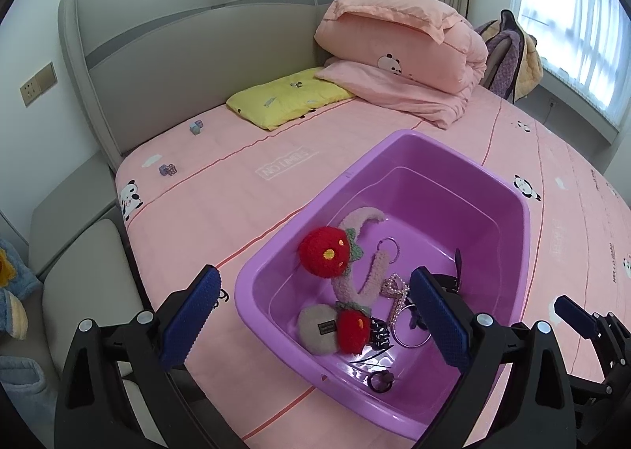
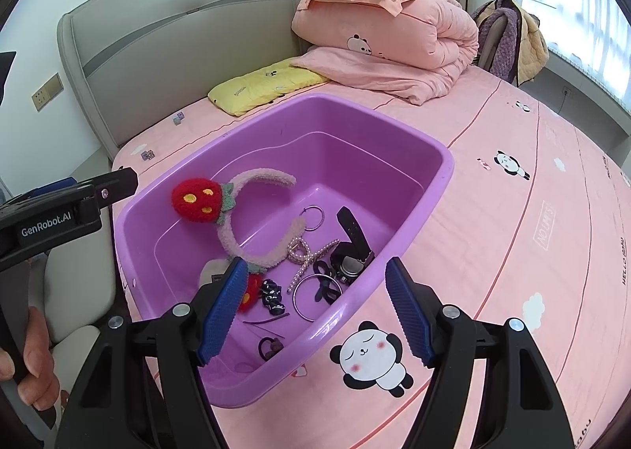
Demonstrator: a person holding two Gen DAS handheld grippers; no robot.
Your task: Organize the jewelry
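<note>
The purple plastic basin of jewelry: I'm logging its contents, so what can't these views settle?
- Red knitted strawberry, right wrist view: mostly hidden behind the right gripper's left finger.
- Black wristwatch, left wrist view: mostly covered by the left gripper's right finger.
- Small dark ring near the purple plastic basin's near wall: too small to identify.
- Little cubes on the pink bedsheet: too small.

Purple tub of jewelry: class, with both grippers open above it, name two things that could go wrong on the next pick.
1. The pearl clip, bangle and watch lie tangled, so the right gripper may lift several at once.
2. The strawberry headband leans on the tub wall; a nudge from the left gripper could tip it onto smaller pieces.
</note>
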